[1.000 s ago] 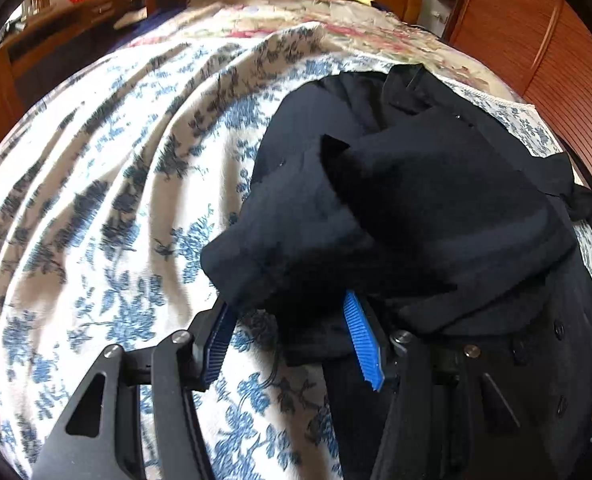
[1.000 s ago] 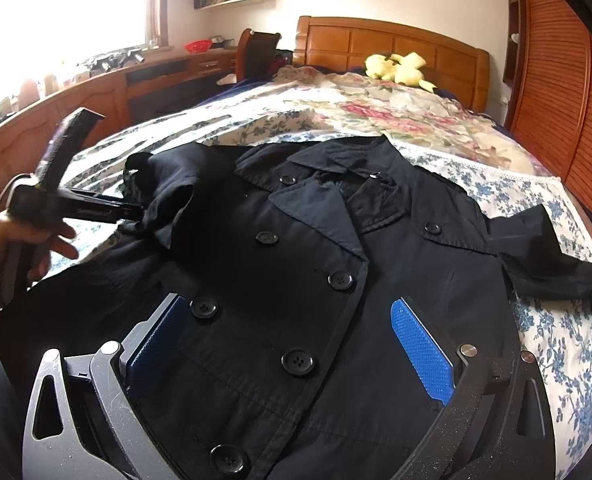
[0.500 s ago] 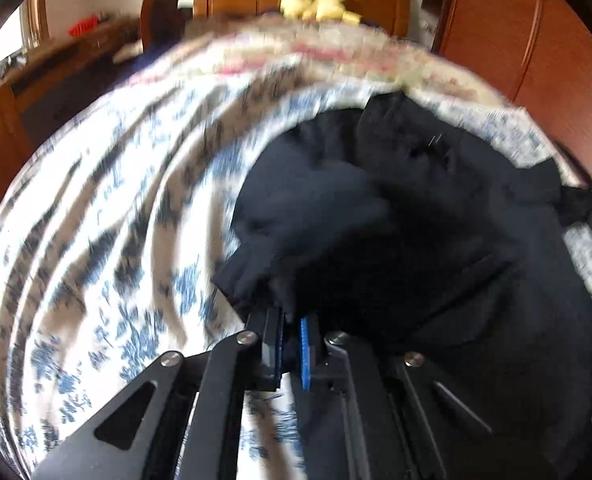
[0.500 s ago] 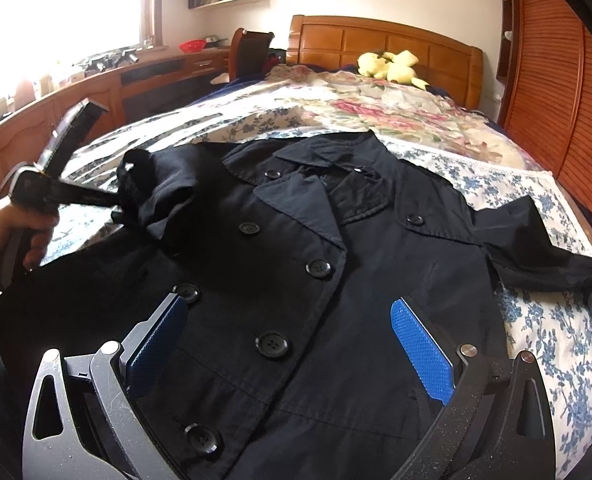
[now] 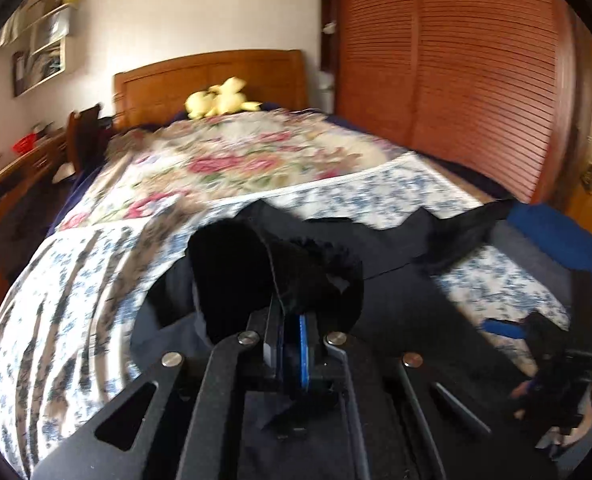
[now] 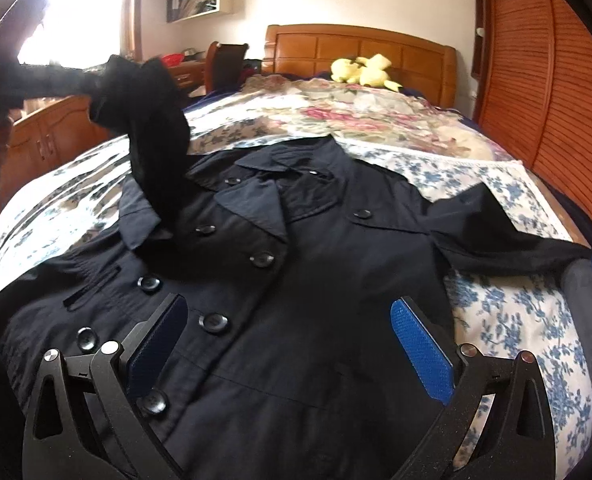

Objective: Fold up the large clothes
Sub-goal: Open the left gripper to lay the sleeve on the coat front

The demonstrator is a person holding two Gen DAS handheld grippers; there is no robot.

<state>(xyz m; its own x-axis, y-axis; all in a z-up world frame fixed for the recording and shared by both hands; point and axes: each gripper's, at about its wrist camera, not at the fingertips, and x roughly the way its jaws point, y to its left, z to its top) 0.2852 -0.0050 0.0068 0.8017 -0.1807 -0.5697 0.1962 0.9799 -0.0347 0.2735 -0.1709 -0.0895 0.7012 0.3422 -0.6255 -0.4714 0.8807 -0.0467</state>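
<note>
Left gripper point(image 5: 290, 330) clamped on coat sleeve point(image 6: 148, 120), lifted above the coat point(image 6: 296, 280). Right gripper point(image 6: 292, 344) wide open, empty, coat front between its fingers.

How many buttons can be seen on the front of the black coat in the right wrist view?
9 on the coat: five down the left column, three in the middle column, one at the right shoulder. More may be hidden under the lifted sleeve or gripper.
</note>
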